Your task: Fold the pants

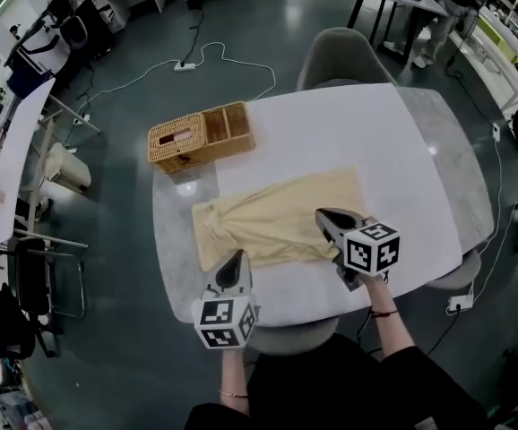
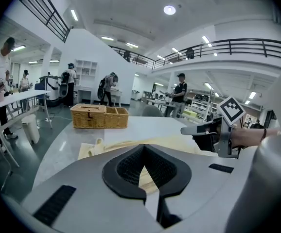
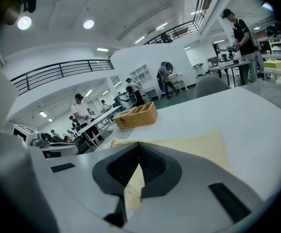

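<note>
Pale yellow pants [image 1: 272, 213] lie spread across the white table [image 1: 349, 124], bunched at their left end. My left gripper [image 1: 233, 262] is at the cloth's near left edge, my right gripper [image 1: 324, 216] at its near right part. In the left gripper view the jaws [image 2: 143, 178] meet with a strip of the yellow pants [image 2: 131, 147] pinched between them. The right gripper view shows the same: its jaws [image 3: 131, 183] are shut on a fold of the pants [image 3: 194, 147]. The right gripper [image 2: 203, 130] also shows at the right of the left gripper view.
A wicker basket [image 1: 201, 135] stands at the table's far left corner, beyond the pants. A grey chair [image 1: 344, 56] is tucked in at the far side. White tabletop stretches to the right of the pants. People and desks stand farther off in the room.
</note>
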The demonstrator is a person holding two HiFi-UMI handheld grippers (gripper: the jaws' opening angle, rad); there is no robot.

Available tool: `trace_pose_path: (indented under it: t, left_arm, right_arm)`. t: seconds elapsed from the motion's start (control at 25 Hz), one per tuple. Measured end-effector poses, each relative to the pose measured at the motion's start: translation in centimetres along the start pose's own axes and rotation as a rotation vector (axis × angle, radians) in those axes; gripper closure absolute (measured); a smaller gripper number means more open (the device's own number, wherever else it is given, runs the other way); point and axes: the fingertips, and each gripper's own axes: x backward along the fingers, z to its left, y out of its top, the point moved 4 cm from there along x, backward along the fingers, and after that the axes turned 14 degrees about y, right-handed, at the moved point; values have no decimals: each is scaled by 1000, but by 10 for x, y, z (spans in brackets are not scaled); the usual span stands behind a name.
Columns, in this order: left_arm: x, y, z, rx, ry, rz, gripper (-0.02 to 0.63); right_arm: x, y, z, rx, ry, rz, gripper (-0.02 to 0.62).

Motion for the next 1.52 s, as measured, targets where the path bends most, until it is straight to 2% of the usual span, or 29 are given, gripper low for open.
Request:
trace_pose_path:
  t: [0.24,0.72,0.84,1.08,1.28,1.52]
  left_arm:
    - [-18,0,-32,-36,-41,10,598]
    - [-50,-7,-64,-74,-63,55,598]
    - [-55,-8,-68,-75,-60,66,598]
    - [-64,-15,-76,-76,-54,89,598]
    - [-67,-17,-82,-75,-45,106,598]
    - [-65,-17,-85,-72,-29,119,598]
  right_arm:
    - [30,0,-34,-15,-76,-10,580]
    - [61,-12,-113,-71,-313,27,572]
    - [60,-16,-127,-88,-339,45,479]
    - [55,-31,-154,-170,-354,70,399]
    - [46,-38,-161,-236,-305,88,394]
    - [41,-47,-166,-288,-297,136,396]
